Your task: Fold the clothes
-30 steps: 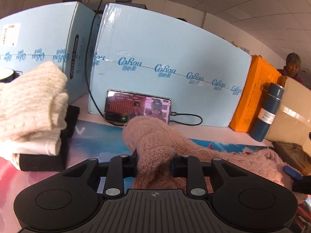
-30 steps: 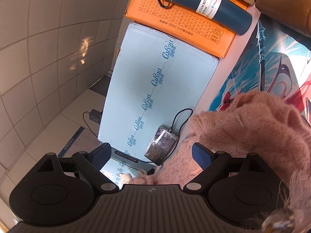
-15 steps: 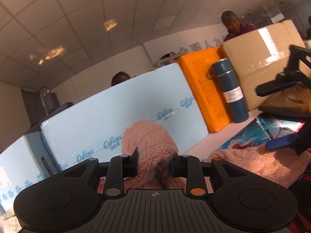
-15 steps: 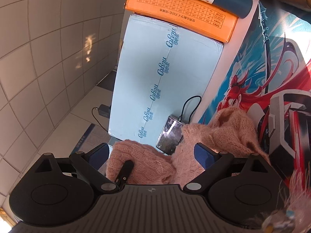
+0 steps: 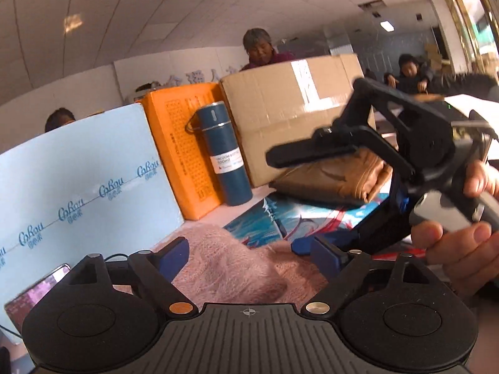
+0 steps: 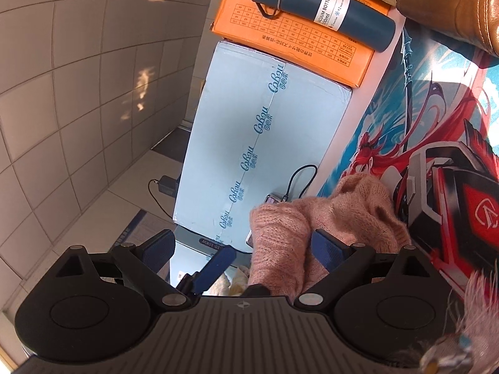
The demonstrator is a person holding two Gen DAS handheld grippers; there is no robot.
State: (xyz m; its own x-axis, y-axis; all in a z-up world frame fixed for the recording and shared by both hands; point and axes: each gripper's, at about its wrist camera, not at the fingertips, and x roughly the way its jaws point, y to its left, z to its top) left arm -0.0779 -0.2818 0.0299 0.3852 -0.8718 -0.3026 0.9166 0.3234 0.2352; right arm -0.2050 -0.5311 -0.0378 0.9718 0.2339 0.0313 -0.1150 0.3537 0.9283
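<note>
Just now the left gripper (image 5: pixel 249 254) stands with its jaws spread wide, and nothing is pinched between its blue pads (image 5: pixel 174 257); the pink sweater (image 5: pixel 237 268) lies slack in the gap between them, heaped on the printed table mat (image 5: pixel 299 218) directly ahead. Beyond the left gripper's right fingertip is the right gripper (image 5: pixel 389 168), seen side-on and gripped by the person's hand (image 5: pixel 461 237). In its own view the right gripper (image 6: pixel 246 246) is likewise wide apart, holding nothing. The sweater (image 6: pixel 321 227) sits bunched toward its right finger, one thick roll of knit hanging down between the two fingers, while one blue finger (image 6: pixel 215 268) of the left gripper pokes up from below near its left finger. Whether the knit touches the right pad cannot be told. Ahead and to the left of the left gripper stands a pale blue box (image 5: pixel 81 187) printed with a repeated logo, with a phone (image 5: pixel 37 293) leaning at its foot, close by the left finger. Farther ahead are an orange box (image 5: pixel 177 143), a dark blue vacuum bottle (image 5: pixel 224 159) upright just before it, and a brown cardboard carton (image 5: pixel 293 118). A tan folded bag (image 5: pixel 336 180) lies in front of the carton, ahead and to the right, partly behind the right gripper.
</note>
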